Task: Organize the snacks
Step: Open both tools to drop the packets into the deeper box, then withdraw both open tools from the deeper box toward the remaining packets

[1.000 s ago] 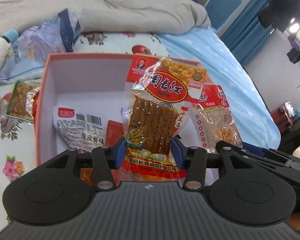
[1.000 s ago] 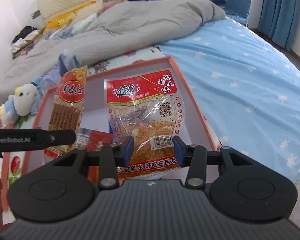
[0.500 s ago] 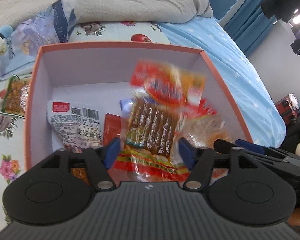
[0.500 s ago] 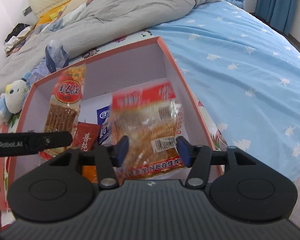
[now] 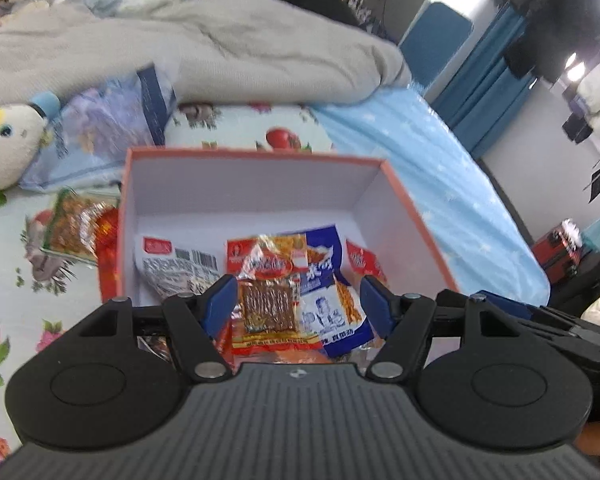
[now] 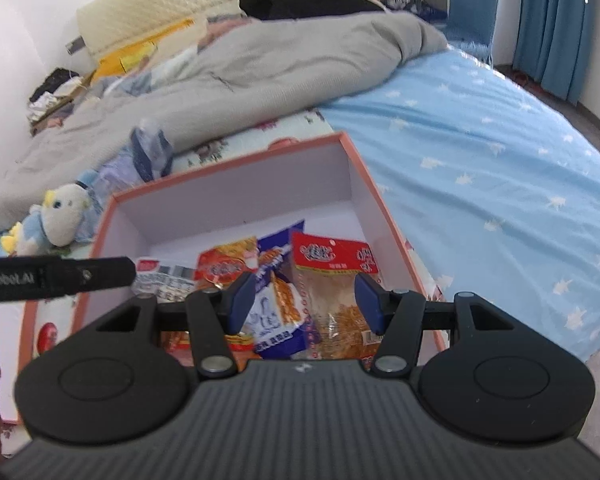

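Observation:
An orange-rimmed box (image 5: 416, 216) with a white inside sits on the bed; it also shows in the right wrist view (image 6: 384, 208). Several snack packets lie in it: a red packet of brown strips (image 5: 266, 296), a blue and white packet (image 5: 328, 304), a white barcode packet (image 5: 176, 268), and a red-topped clear packet (image 6: 336, 292). My left gripper (image 5: 298, 306) is open and empty above the box's near side. My right gripper (image 6: 305, 300) is open and empty above the packets. One more snack packet (image 5: 76, 228) lies on the bed left of the box.
A plush toy (image 5: 8, 140) and a blue patterned bag (image 5: 112, 128) lie left of the box. A grey duvet (image 5: 180, 48) is heaped behind it. The light blue starred sheet (image 6: 500, 184) spreads to the right. The left gripper's body (image 6: 56, 276) shows at the right wrist view's left edge.
Both grippers opened and let their packets drop into the box. The red strip packet and the red-topped clear packet now lie on the other packets. Both grippers have drawn back and up.

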The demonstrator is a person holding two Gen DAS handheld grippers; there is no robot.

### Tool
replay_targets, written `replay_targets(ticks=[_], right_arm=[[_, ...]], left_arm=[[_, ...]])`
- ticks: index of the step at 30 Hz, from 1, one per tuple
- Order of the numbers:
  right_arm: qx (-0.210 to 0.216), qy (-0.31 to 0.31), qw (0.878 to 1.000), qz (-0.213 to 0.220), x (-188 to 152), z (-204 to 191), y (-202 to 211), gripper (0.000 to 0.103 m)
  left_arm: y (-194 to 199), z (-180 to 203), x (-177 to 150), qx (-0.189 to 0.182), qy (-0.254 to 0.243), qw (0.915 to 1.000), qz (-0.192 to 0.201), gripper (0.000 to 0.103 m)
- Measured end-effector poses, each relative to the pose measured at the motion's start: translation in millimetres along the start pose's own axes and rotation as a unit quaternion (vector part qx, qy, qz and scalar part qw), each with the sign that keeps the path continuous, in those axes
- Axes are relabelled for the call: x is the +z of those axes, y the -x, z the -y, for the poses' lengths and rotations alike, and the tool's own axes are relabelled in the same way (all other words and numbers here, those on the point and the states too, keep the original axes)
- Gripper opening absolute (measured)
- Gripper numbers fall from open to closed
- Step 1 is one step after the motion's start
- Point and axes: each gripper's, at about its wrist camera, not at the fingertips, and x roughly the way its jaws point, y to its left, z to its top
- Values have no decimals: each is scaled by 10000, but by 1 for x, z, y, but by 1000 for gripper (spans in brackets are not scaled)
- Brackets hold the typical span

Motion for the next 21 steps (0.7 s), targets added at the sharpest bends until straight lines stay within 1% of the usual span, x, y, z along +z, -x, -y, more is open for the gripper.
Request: replay_targets(ticks=[8, 13, 15, 21], right_arm=[[166, 61, 9985, 512, -4, -24, 50, 58], [274, 116, 9969, 729, -12, -45, 73, 58], [326, 144, 9962, 793, -16, -54, 81, 58], [484, 290, 9939, 948, -28, -82, 100, 58]], left_arm=[[65, -2, -6, -6, -198, 9985, 502, 73], [107, -12, -14, 36, -281, 9963, 808, 73], [123, -18, -19, 42, -275, 9951, 946, 73], [160, -37, -33, 32, -165, 9933, 1144, 73]])
